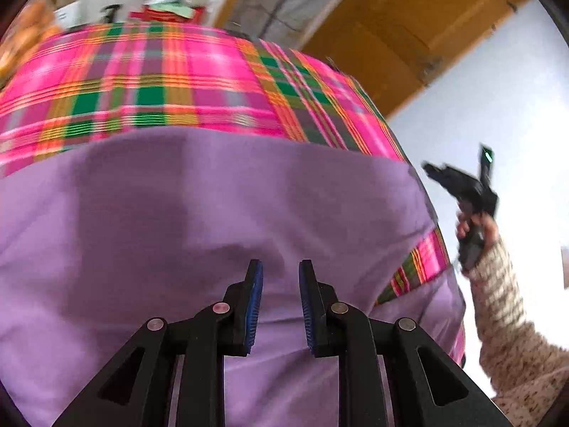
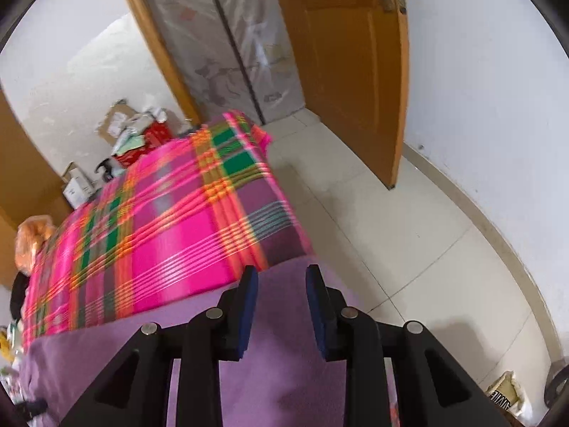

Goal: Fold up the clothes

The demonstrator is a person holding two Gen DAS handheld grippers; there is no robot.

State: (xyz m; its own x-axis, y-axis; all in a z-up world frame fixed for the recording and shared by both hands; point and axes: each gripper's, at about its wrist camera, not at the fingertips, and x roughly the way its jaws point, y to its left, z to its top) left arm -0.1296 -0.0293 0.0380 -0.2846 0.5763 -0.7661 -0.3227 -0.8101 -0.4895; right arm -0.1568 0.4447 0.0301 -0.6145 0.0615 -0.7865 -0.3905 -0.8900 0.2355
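While the left gripper (image 1: 281,302) hangs above the purple garment (image 1: 177,220), its two fingers (image 1: 253,306) with blue pads stand apart with a clear gap, and nothing is between them. The purple garment is spread flat over the near part of a bed covered by a pink plaid bedsheet (image 1: 170,82) with green and orange stripes; the garment fills the lower part of the left wrist view and the sheet shows behind it. At the right edge of this view a hand (image 1: 476,227) in a speckled knit sleeve (image 1: 498,302) holds the right gripper (image 1: 458,185) raised beside the bed, apart from the cloth.

From the right wrist view, the fingers of the right gripper are also open, with nothing held. They point over the right near corner of the purple garment, close to the bed's edge. Beyond it the plaid sheet runs away to the left. To the right lies a pale tiled floor (image 2: 409,242), and further back stands a wooden door (image 2: 348,71) against a white wall (image 2: 490,89).
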